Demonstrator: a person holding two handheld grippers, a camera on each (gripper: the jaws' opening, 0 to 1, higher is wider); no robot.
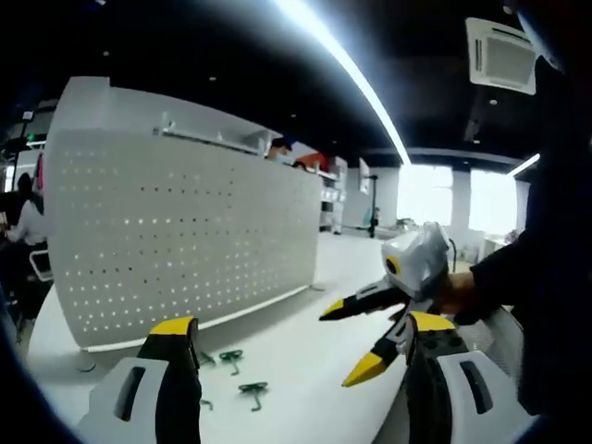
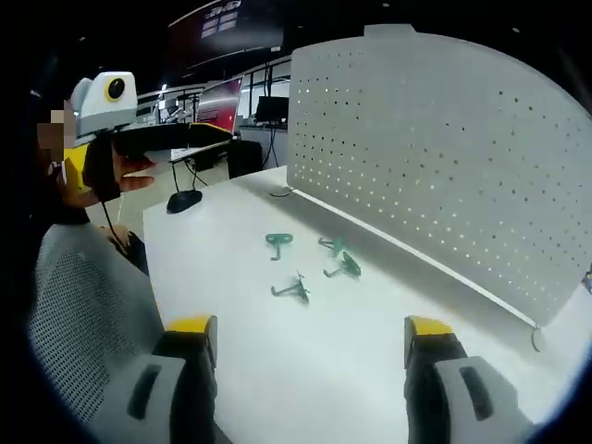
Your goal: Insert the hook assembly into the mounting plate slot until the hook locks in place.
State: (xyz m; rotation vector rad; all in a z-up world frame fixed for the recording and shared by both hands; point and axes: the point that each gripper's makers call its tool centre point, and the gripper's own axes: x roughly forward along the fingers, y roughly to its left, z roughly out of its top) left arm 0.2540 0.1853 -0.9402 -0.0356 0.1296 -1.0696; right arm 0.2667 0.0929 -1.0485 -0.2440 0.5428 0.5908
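Several small green hooks (image 2: pixel 293 289) lie loose on the white table (image 2: pixel 277 370) in front of the upright white perforated mounting plate (image 2: pixel 444 157). In the left gripper view the same plate (image 1: pixel 185 231) stands at the left, with hooks (image 1: pixel 252 388) at its foot. My left gripper (image 1: pixel 303 324) is open above the table, short of the hooks, with nothing between its jaws. My right gripper (image 2: pixel 310 324) is also open and holds nothing, nearer than the hooks. It enters the left gripper view from the right as the right gripper (image 1: pixel 344 347), held in a hand.
A black object on a cable (image 2: pixel 183 200) rests near the table's far corner. A grey mesh chair back (image 2: pixel 83 314) stands at the left, by the table edge. The person holding the grippers is on that side. Desks and monitors fill the background.
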